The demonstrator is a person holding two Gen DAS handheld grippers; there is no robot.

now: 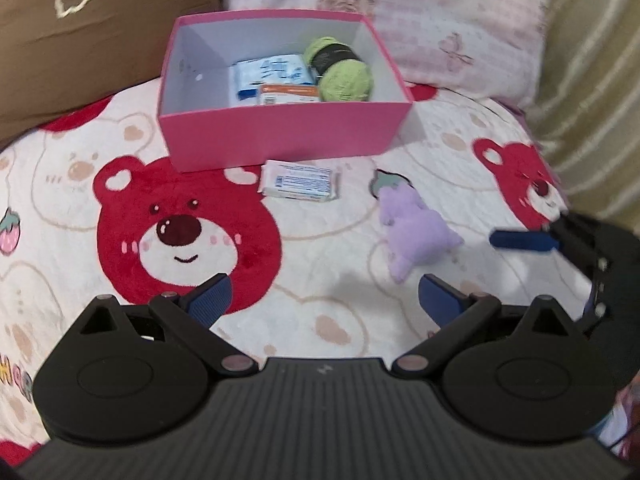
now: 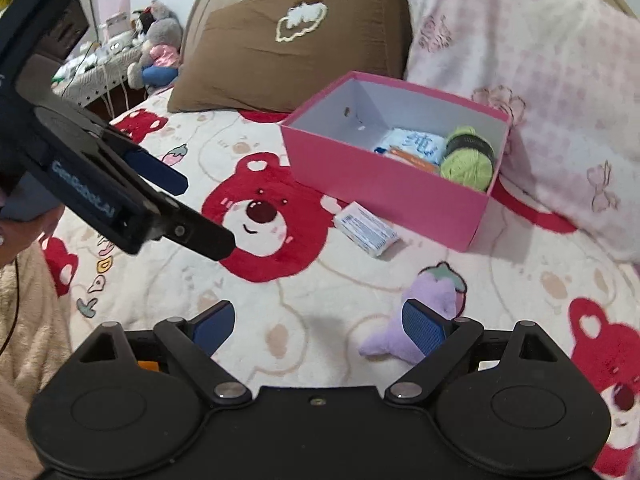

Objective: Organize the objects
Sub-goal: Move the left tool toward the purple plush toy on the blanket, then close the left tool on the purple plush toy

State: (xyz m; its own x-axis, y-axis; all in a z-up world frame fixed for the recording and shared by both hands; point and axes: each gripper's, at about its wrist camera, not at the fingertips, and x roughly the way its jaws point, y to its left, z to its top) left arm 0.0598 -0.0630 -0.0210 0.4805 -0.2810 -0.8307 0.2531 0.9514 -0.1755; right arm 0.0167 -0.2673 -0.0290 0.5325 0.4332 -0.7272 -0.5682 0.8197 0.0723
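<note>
A pink box (image 1: 280, 136) (image 2: 384, 196) stands open on the bed and holds green yarn (image 1: 344, 76) (image 2: 468, 160), a blue-white pack (image 1: 272, 74) and an orange-labelled pack. A white tissue pack (image 1: 300, 184) (image 2: 366, 230) lies on the blanket in front of the box. A purple plush toy (image 1: 412, 232) (image 2: 424, 320) lies to its right. My left gripper (image 1: 324, 300) is open and empty above the blanket. My right gripper (image 2: 320, 324) is open and empty, its right finger just in front of the plush.
A brown pillow (image 2: 288, 40) and a pink checked pillow (image 2: 540, 80) lie behind the box. The bear-print blanket (image 1: 80, 200) covers the bed. Stuffed toys (image 2: 156, 48) sit on a shelf beyond the bed's left side.
</note>
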